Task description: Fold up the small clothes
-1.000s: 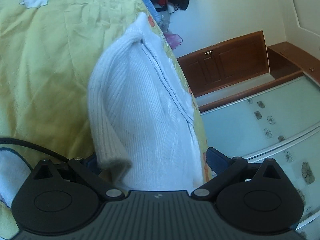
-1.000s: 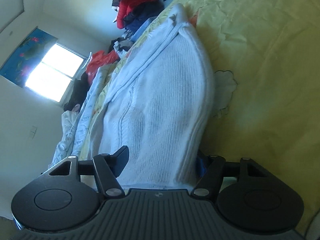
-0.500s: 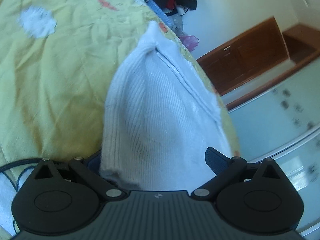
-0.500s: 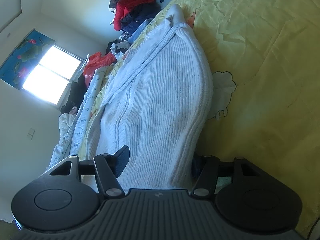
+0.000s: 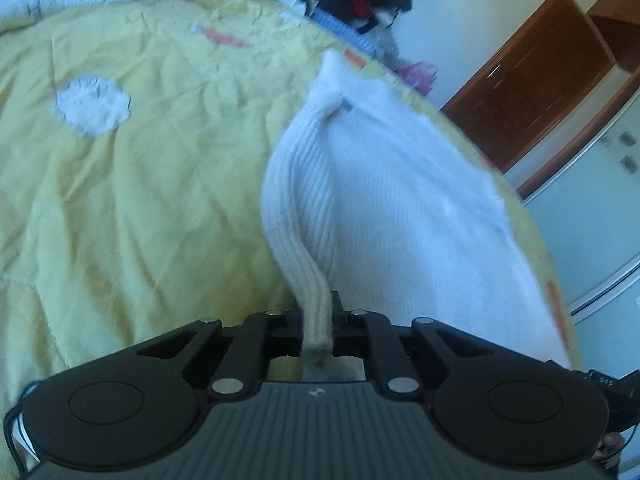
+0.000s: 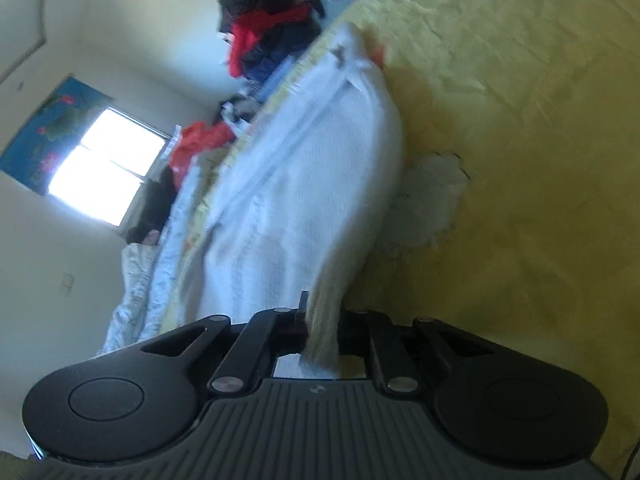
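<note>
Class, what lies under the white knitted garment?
The white knitted garment rests on the yellow bedspread, which shows all around it. Whatever is directly beneath the knit is covered.

A home bedroom: a bed under a crumpled yellow quilt [image 5: 140, 184], loose clothes heaped at its far edge [image 6: 272, 36], brown wooden cabinet doors [image 5: 520, 92], a bright window [image 6: 104, 168]

Our left gripper [image 5: 318, 314] has its jaws pinched together, angled downward. Our right gripper [image 6: 322, 314] is likewise clamped tight and tilted down.
</note>
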`<state>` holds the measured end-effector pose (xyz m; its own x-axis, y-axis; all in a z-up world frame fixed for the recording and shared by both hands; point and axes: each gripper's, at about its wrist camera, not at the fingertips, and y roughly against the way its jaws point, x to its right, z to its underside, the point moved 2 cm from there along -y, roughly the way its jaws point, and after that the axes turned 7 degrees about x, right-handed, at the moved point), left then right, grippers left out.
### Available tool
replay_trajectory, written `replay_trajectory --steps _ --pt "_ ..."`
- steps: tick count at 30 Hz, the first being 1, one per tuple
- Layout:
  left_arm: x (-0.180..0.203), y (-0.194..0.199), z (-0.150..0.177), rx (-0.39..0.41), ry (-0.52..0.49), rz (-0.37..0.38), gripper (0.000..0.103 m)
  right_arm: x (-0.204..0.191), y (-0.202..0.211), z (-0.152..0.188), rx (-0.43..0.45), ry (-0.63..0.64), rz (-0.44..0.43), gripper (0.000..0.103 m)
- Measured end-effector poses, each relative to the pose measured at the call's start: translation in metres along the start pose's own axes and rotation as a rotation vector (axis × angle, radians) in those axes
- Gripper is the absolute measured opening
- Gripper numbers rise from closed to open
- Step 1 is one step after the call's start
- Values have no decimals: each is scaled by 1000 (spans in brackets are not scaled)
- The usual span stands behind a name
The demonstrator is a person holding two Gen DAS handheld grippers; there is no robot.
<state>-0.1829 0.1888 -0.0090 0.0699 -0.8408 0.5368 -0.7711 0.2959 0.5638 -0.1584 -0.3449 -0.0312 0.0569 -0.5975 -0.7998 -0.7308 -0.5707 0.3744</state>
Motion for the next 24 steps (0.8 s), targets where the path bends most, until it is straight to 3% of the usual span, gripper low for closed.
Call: replay_trajectory --steps 6,14,17,24 --pt "26 22 -30 68 -90 81 9 -30 7 -22 30 29 -101 12" --pt "43 17 -67 124 -88 123 9 -40 1 -64 65 -26 -185 13" --pt "52 4 -95 154 -84 130 9 -44 -13 -92 86 -30 -223 13" --pt "75 -69 -170 174 -95 78 9 -42 -76 -171 116 -21 -237 13"
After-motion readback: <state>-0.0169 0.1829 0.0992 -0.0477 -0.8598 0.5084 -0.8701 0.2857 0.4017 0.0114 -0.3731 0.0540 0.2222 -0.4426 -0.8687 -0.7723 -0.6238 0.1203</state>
